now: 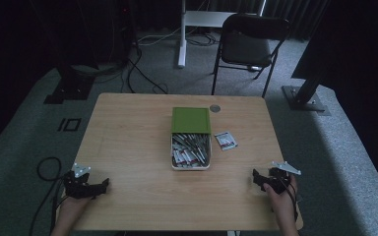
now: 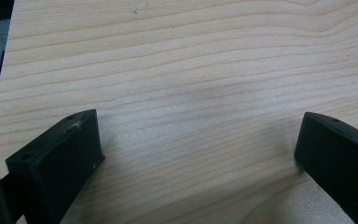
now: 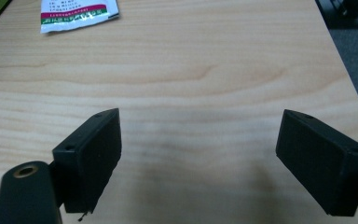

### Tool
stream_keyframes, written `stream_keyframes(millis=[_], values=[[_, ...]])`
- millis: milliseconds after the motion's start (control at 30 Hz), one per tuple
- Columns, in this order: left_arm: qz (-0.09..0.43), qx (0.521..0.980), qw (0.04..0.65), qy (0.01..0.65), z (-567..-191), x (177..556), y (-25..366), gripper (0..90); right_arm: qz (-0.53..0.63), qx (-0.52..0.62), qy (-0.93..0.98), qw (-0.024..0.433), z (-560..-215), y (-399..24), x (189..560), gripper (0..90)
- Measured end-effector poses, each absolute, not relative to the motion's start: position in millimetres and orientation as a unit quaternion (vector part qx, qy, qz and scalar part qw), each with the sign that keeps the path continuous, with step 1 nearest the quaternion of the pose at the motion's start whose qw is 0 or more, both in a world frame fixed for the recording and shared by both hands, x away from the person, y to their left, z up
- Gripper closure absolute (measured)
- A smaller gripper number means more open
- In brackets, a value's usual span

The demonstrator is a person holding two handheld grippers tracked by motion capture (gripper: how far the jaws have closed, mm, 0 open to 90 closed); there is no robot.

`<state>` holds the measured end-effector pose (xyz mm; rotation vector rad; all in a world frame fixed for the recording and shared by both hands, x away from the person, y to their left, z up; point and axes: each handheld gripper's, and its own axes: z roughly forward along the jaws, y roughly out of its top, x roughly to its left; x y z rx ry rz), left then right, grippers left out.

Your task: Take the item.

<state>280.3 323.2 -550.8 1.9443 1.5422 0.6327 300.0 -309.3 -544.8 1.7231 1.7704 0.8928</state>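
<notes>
The pale wooden table looks smooth, matt and grained. The white printed sachet looks glossy. The green box lid looks matt.

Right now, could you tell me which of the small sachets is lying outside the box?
The white sachet with the red and green band lies alone on the wooden table, just right of the white box; the other sachets are piled inside that box, beside its green lid.

Wooden table, open green-lidded box, loose sachet, small round disc
</notes>
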Motion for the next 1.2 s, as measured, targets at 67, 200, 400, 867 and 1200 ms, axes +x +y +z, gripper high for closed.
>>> stream_keyframes(millis=[67, 200, 400, 867, 1200], values=[[0.237, 0.728, 0.286, 0.577, -551, 280, 323, 1.4, 0.323, 0.635, 0.653, 0.257, -545, -310, 296, 14.3], [0.237, 0.727, 0.286, 0.577, -551, 280, 323, 1.4, 0.318, 0.645, 0.644, 0.261, -546, -309, 290, 14.3], [0.237, 0.727, 0.286, 0.577, -551, 280, 323, 1.4, 0.311, 0.652, 0.641, 0.257, -553, -307, 283, 14.3], [0.237, 0.727, 0.286, 0.577, -551, 280, 323, 1.4, 0.294, 0.636, 0.662, 0.266, -557, -305, 282, 13.5], [0.237, 0.727, 0.286, 0.577, -551, 280, 323, 1.4, 0.294, 0.634, 0.665, 0.264, -557, -306, 283, 12.6]])
